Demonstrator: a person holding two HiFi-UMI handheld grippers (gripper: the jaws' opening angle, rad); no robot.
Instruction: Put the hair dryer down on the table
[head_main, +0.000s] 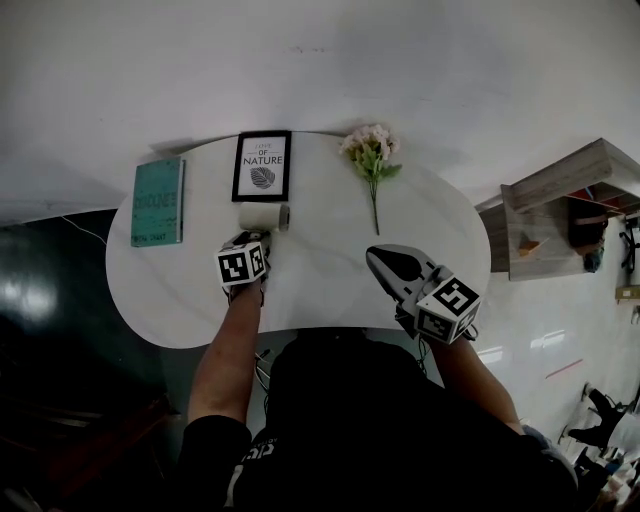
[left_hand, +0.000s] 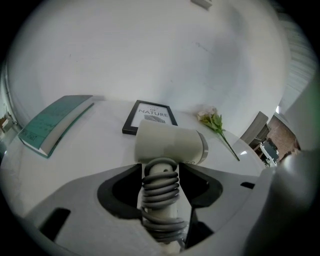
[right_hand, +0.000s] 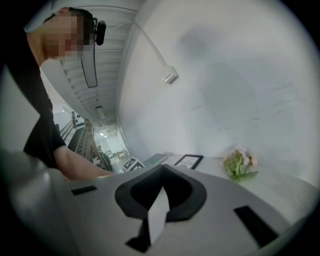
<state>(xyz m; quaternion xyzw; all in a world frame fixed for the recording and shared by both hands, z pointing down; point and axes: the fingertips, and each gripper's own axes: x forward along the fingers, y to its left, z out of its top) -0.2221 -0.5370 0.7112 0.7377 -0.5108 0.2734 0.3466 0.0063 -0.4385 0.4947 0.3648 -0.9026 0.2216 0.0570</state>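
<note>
A cream hair dryer (head_main: 264, 216) (left_hand: 170, 145) is over the white oval table (head_main: 320, 280), just in front of the picture frame. Its grey cord is wound round the handle. My left gripper (head_main: 248, 245) (left_hand: 160, 175) is shut on that wrapped handle, and the barrel lies crosswise beyond the jaws with its nozzle to the right. Whether the dryer touches the table I cannot tell. My right gripper (head_main: 385, 262) (right_hand: 159, 200) hovers over the table's front right with its jaws together and nothing in them.
A teal book (head_main: 158, 201) (left_hand: 52, 122) lies at the table's left. A black-framed print (head_main: 262, 166) (left_hand: 150, 116) stands at the back, with a flower sprig (head_main: 371, 160) (left_hand: 216, 125) to its right. A wooden shelf (head_main: 560, 210) stands off the table's right end.
</note>
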